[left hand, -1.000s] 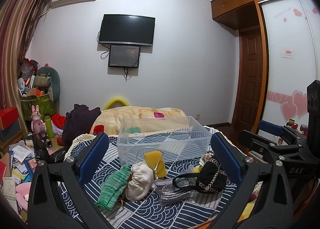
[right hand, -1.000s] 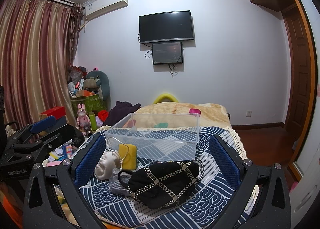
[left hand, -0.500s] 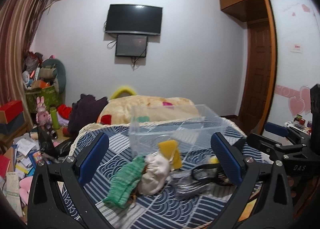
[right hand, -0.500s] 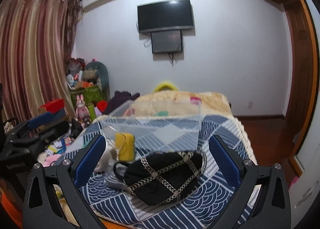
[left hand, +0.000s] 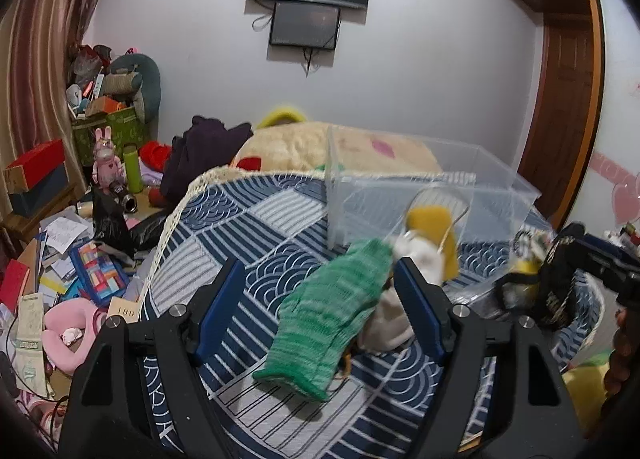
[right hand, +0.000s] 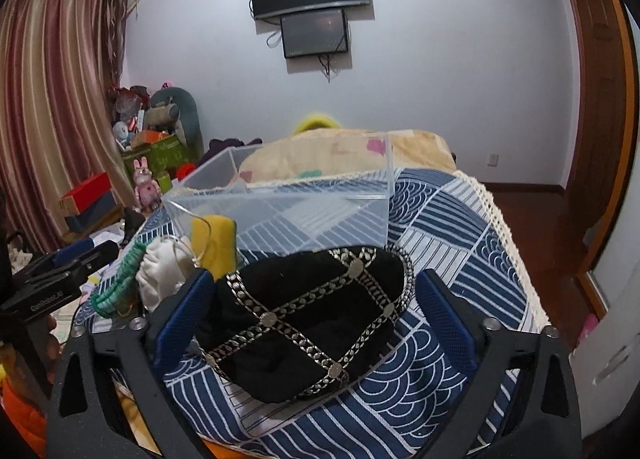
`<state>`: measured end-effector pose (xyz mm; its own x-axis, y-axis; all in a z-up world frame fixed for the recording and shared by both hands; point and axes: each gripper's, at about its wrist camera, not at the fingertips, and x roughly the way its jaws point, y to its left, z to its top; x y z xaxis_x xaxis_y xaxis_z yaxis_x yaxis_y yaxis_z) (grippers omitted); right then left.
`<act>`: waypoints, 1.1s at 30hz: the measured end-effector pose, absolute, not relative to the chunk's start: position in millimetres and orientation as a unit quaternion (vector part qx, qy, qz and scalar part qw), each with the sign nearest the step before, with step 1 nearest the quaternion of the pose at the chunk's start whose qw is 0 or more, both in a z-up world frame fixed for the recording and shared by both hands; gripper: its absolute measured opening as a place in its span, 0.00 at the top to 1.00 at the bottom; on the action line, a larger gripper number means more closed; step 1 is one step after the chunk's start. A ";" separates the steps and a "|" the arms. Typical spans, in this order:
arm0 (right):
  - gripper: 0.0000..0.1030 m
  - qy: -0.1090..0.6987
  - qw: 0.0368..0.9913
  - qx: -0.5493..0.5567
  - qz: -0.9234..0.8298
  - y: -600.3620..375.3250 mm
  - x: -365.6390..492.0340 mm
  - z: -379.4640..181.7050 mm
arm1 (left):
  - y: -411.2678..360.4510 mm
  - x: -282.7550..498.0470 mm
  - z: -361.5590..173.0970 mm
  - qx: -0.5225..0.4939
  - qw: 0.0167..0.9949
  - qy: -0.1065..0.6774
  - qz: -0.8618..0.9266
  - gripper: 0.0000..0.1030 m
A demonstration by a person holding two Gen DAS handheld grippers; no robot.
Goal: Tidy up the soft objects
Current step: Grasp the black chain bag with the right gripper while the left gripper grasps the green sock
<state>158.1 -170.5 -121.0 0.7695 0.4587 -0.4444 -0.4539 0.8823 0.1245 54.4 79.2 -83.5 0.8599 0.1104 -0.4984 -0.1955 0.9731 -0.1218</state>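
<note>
Green ribbed knit sleeve (left hand: 332, 315) is lying limp on the blue-and-white patterned cloth (left hand: 256, 243), and I am holding my left gripper (left hand: 320, 311) spread wide over it, gripping nothing; I judge it light and floppy, best pinched mid-body. My right gripper (right hand: 310, 315) is likewise gaping, straddling the black fabric pouch with silver chain trim (right hand: 304, 319), which I am judging soft, its chains slippery, so I would clamp the cloth. Behind them the clear plastic bin (right hand: 288, 211) is looking empty
</note>
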 end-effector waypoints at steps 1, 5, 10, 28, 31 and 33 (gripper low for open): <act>0.14 0.243 0.939 0.006 0.245 -170.6 160.7 -123.3 | 80.4 56.2 -86.9 -0.086 0.959 0.258 0.081 0.26; 0.32 0.258 0.933 0.009 0.251 -170.4 165.9 -128.8 | 89.5 63.2 -96.6 -0.104 0.952 0.278 0.079 0.37; 0.56 0.261 0.930 0.009 0.258 -170.4 165.2 -129.8 | 93.0 67.8 -103.4 -0.115 0.948 0.287 0.070 0.59; 0.80 0.194 0.946 0.018 0.260 -182.9 149.0 -100.9 | 86.5 51.8 -69.3 -0.118 0.963 0.235 0.057 0.93; 0.80 0.186 0.942 0.024 0.277 -180.5 149.6 -94.8 | 80.5 48.7 -56.0 -0.115 0.968 0.218 0.046 0.93; 0.80 0.182 0.940 0.021 0.288 -173.3 152.3 -92.5 | 74.4 47.6 -46.8 -0.110 0.972 0.206 0.036 0.93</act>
